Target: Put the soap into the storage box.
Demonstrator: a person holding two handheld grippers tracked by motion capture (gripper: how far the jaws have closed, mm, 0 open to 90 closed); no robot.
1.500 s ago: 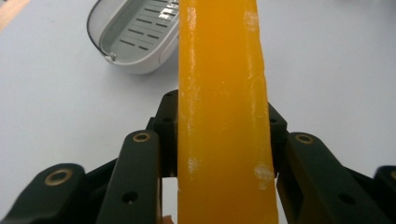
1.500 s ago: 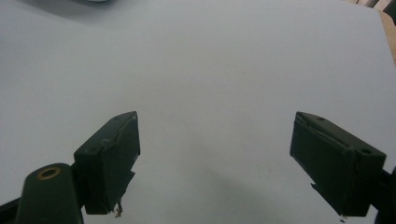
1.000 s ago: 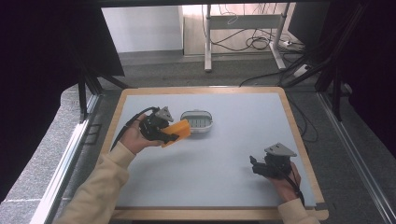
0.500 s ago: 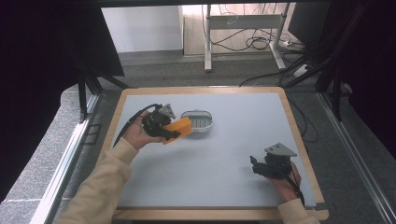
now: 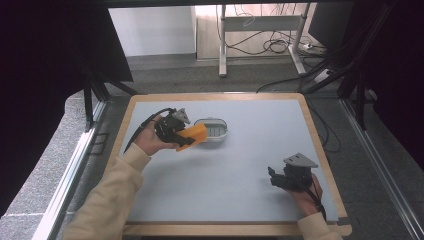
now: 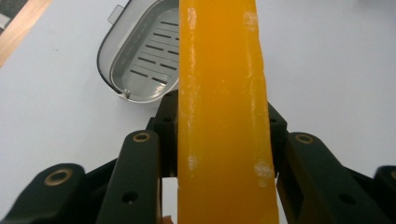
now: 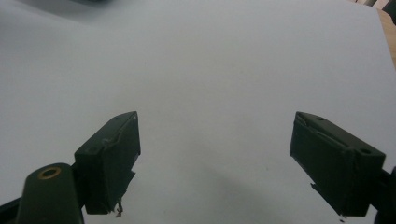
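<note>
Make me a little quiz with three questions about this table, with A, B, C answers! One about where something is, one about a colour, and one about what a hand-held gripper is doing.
1. Where does the grey slotted dish sit?
A. on the far left part of the table
B. at the near right corner
C. on the floor

2. What colour is the bar in the left hand-held gripper?
A. blue
B. orange
C. green

3. How is the right hand-held gripper?
A. shut on the dish
B. shut on a cable
C. open with nothing between its jaws

Answers:
1 A, the high view shows the dish beside the person's left hand.
2 B, the left gripper view shows it plainly orange.
3 C, the right gripper view shows its jaws wide apart over the bare table.
</note>
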